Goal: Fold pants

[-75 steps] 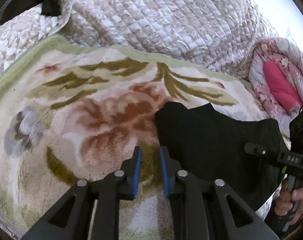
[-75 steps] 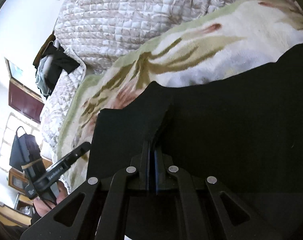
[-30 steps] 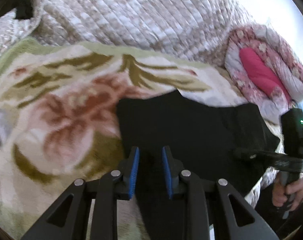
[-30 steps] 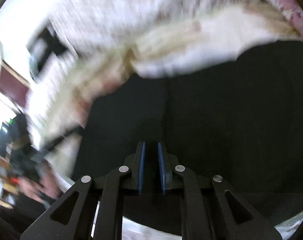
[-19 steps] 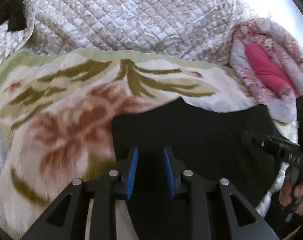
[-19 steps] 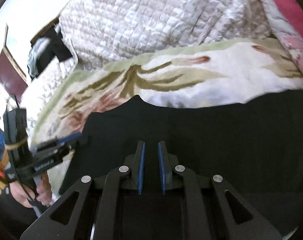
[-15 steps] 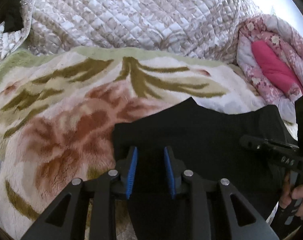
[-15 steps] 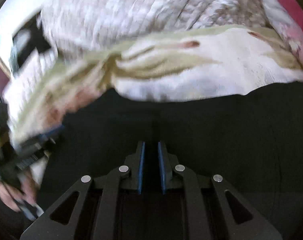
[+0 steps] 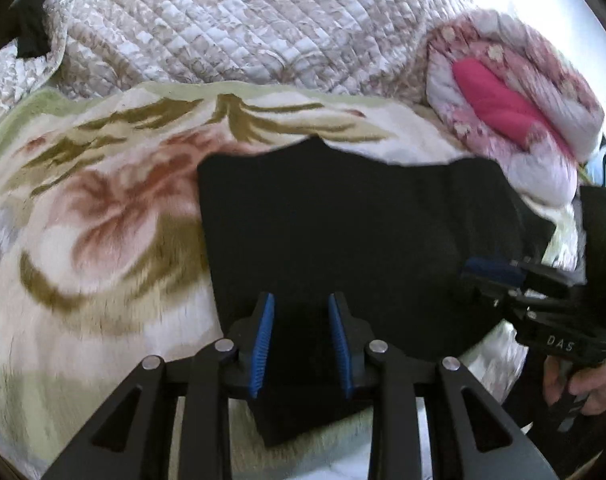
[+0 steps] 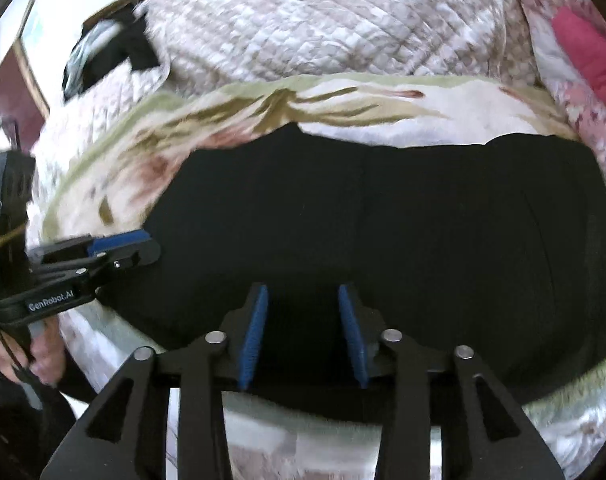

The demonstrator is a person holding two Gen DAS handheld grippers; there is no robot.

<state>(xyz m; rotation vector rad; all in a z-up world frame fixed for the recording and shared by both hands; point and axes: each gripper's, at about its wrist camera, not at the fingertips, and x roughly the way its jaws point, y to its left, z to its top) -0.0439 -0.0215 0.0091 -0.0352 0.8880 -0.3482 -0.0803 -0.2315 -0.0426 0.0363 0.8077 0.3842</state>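
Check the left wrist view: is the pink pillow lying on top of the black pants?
No. The pink pillow sits in a rolled floral quilt beyond the pants, not on them.

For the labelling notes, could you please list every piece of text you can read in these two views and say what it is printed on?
"DAS" on the side of the right gripper, seen from the left wrist view.
"GenRobot.AI" on the side of the left gripper, seen from the right wrist view.
Nothing else is readable.

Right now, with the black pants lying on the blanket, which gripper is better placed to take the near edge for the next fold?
Probably left. The left gripper has the pants' near corner between its parted pads. The right gripper, jaws opening, sits over mid-cloth on the floral blanket.
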